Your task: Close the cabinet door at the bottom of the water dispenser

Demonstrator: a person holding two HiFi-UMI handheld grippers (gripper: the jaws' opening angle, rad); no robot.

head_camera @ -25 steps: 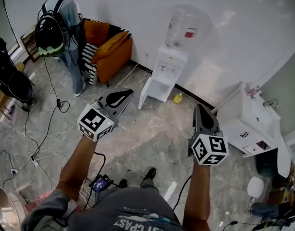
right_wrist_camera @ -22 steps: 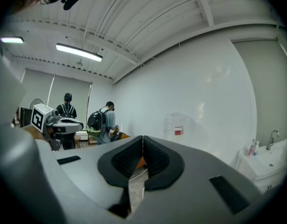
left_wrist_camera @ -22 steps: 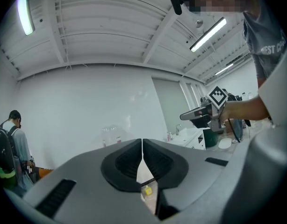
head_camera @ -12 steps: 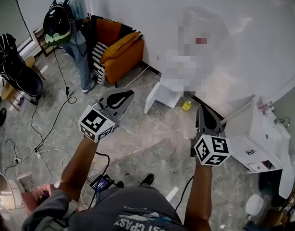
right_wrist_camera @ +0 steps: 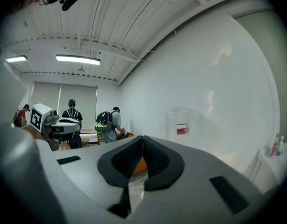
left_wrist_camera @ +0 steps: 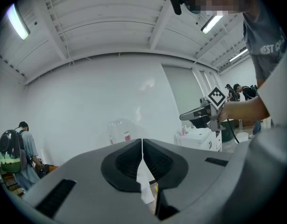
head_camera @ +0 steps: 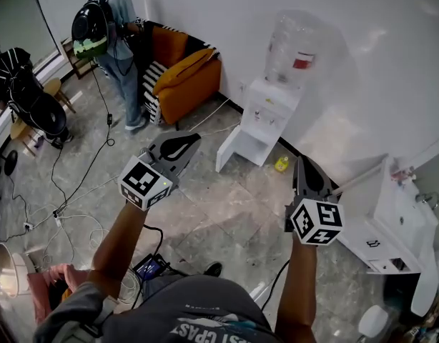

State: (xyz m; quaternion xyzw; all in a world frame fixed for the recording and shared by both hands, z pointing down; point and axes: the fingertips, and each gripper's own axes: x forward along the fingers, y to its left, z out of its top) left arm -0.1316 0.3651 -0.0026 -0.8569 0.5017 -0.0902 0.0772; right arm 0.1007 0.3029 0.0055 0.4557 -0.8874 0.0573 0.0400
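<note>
White water dispenser [head_camera: 268,113] stood against wall, its bottom cabinet door [head_camera: 231,148] swung open, left gripper [head_camera: 187,141] and right gripper [head_camera: 302,164] both clenched on nothing, well apart from it.

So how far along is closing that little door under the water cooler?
Nothing looks done: the cabinet door on the water dispenser stands swung open. In hand: the left gripper and right gripper are shut, empty, well short of it. Left: walk up and push the door shut.
</note>
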